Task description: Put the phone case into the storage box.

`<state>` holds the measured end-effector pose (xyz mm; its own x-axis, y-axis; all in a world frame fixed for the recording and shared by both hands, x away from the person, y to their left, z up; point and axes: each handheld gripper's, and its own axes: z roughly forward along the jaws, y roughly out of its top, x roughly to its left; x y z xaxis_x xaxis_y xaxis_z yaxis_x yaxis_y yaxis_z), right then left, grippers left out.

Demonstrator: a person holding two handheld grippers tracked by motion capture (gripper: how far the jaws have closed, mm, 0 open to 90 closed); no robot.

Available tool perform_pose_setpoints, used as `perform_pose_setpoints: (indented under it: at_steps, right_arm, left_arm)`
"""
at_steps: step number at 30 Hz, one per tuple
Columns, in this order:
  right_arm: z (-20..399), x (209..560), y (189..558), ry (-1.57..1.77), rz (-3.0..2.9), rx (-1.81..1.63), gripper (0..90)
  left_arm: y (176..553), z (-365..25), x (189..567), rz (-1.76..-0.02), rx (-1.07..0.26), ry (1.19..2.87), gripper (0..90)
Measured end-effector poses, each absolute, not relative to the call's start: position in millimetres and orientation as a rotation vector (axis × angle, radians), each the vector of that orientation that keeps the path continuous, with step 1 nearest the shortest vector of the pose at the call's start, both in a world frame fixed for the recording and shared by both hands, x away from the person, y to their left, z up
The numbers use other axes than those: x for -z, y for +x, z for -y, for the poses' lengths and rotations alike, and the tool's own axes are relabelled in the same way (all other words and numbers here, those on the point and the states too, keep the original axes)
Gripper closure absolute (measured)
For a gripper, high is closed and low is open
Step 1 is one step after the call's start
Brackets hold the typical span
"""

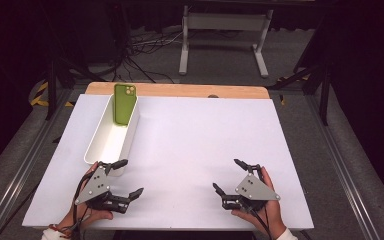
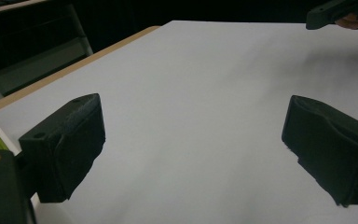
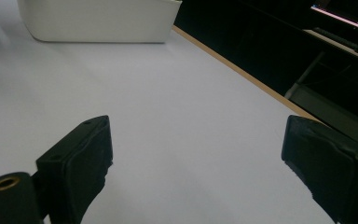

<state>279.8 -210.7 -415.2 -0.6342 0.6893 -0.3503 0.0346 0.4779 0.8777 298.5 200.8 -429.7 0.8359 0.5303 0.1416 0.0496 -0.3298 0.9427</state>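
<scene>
A green phone leans upright against the far end of a long white bin at the left of the white table. My left gripper rests open near the front left, just beside the bin's near end, with nothing between its jaws. My right gripper rests open near the front right, also holding nothing. In the left gripper view its jaws stand wide apart over bare tabletop, with the other gripper at the top right. In the right gripper view the white bin lies far ahead.
A wooden strip runs along the table's far edge. Beyond it stand a white metal frame and loose cables on the grey floor. Metal rails flank the table on both sides.
</scene>
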Motion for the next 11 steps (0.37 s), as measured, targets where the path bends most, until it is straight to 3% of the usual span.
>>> perform_pose_setpoints:
  at_steps: [11]
  right_arm:
    - [212.5,415.3,281.9,0.615,-2.020,-1.188,9.7]
  left_arm:
    - [299.7,-200.0,430.0,-0.438,-0.527,1.862,6.9]
